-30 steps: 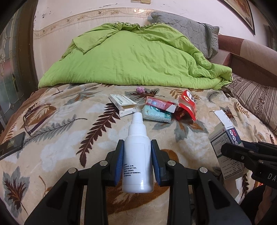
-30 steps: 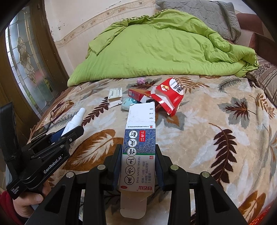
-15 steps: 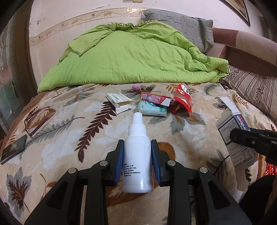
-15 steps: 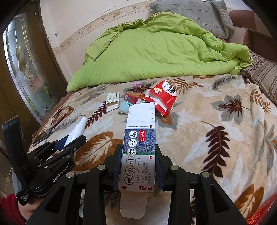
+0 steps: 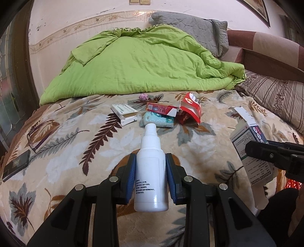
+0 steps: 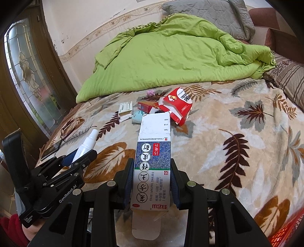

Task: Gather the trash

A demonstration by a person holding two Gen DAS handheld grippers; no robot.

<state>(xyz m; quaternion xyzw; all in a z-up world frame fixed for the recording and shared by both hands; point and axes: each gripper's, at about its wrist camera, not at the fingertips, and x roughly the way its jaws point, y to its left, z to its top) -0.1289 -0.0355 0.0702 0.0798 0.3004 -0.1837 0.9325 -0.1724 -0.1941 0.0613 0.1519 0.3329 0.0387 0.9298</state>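
2 grippers are loaded. The left gripper (image 5: 150,171) clamps a white spray bottle (image 5: 151,169) at lower centre of the left wrist view, nozzle toward the frame top. The right gripper (image 6: 152,175) clamps a blue-and-white medicine carton (image 6: 153,165) at lower centre of the right wrist view, both end flaps open.

Surface: a bed with a beige leaf-print blanket (image 5: 62,155) fills the lower half of both views. At frame centre lie 4 items close together: a white box (image 5: 124,112), a red box (image 5: 161,109), a teal tissue pack (image 5: 158,120) and a torn red packet (image 5: 190,110). A small pink ball (image 5: 143,96) lies just above them.

Room: a green duvet (image 5: 140,62) is bunched across the upper centre, with a grey pillow (image 5: 191,26) above it against a pale wall (image 5: 79,17). A phone (image 5: 16,167) and glasses (image 5: 40,134) lie at left.
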